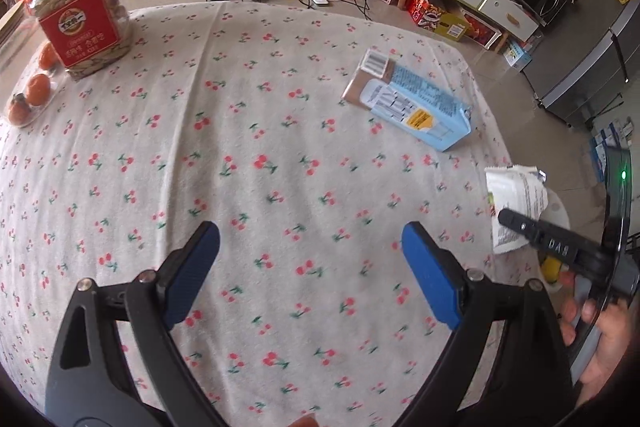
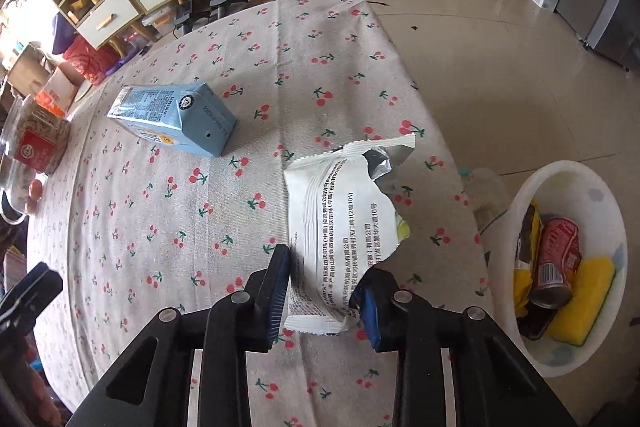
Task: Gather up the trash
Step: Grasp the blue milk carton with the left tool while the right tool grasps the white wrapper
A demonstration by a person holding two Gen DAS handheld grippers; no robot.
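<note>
A torn white snack wrapper (image 2: 340, 227) lies near the right edge of the cherry-print tablecloth (image 2: 200, 211). My right gripper (image 2: 326, 269) is shut on the wrapper's near end, with a blue pad pressed on each side. The left wrist view has the same wrapper (image 1: 516, 199) at far right, held by the right gripper (image 1: 520, 227). A light blue drink carton (image 1: 412, 103) lies on its side farther back, also visible as the carton (image 2: 176, 119) in the right wrist view. My left gripper (image 1: 312, 251) hangs open over bare cloth with nothing between its fingers.
A white bin (image 2: 568, 179) stands on the floor off the table's right edge, holding a crushed red can (image 2: 558, 259) and yellow items. A clear jar with a red label (image 1: 80, 23) and oranges (image 1: 38, 89) sit at the far left. Shelving lines the back.
</note>
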